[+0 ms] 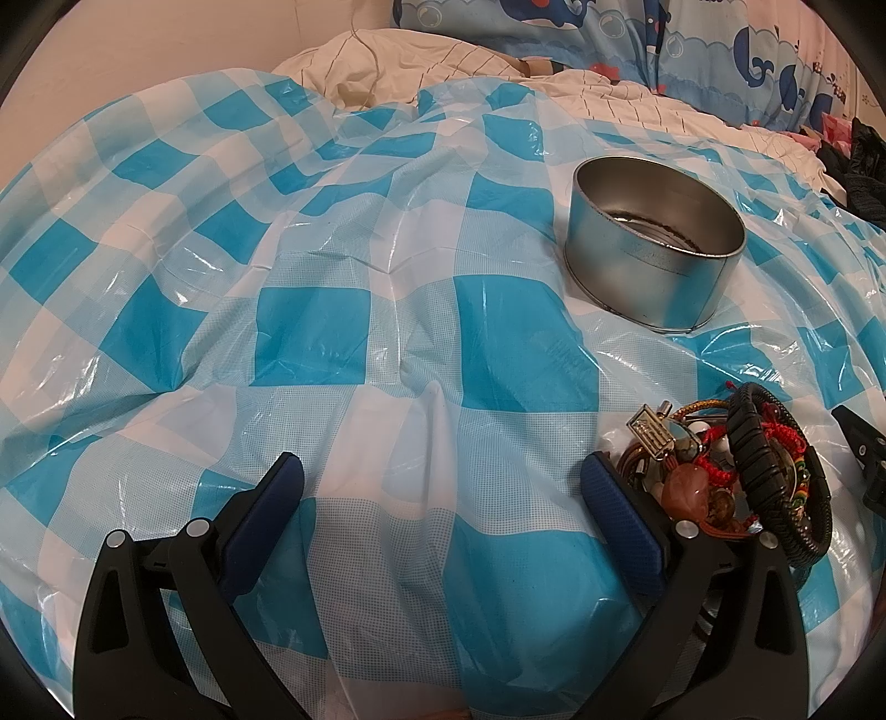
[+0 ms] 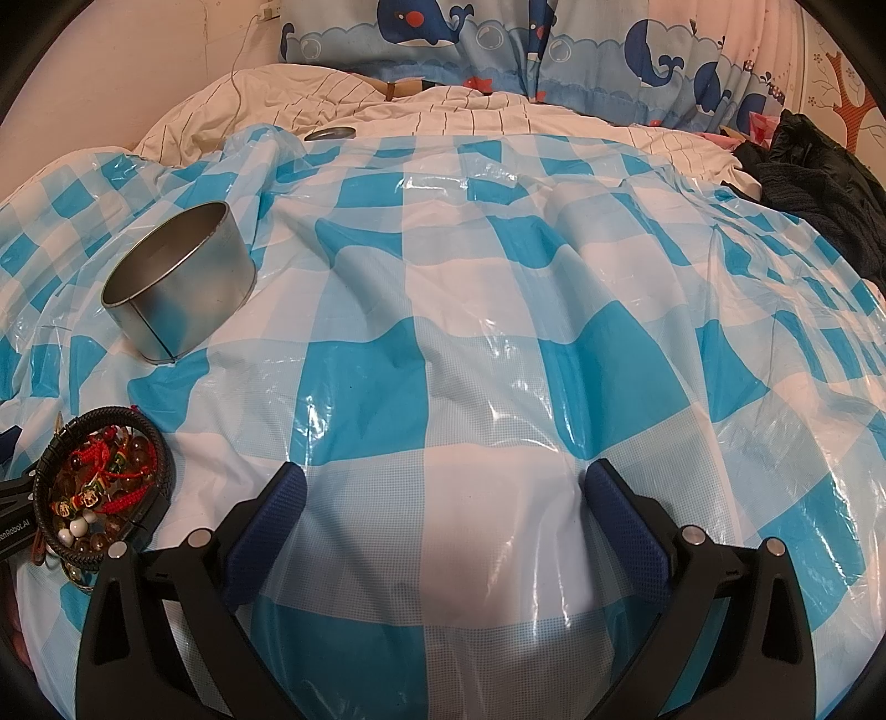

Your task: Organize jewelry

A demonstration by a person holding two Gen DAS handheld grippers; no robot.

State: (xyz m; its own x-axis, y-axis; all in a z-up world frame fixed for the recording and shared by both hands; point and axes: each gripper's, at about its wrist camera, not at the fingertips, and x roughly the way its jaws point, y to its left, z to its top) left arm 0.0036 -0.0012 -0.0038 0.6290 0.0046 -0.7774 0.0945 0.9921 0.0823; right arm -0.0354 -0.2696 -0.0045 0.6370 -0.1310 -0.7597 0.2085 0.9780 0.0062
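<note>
Both claws, left (image 1: 443, 482) and right (image 2: 443, 490), hang spread wide, empty. The tangled heap of beaded and braided bracelets (image 1: 736, 471) sits on the bed near the round metal tin (image 1: 656, 238); light, floppy, snaggy, so I'd pinch the stiff black braided band (image 1: 775, 471).

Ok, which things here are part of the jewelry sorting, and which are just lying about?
Part of the job:
- jewelry pile: black braided bracelet, red cords, beads, in a heap
- metal tin, open, apparently no jewelry inside
- left gripper and right gripper, both open

Lying about:
- checkered plastic sheet
- whale-print pillow
- dark clothing
- round lid
</note>
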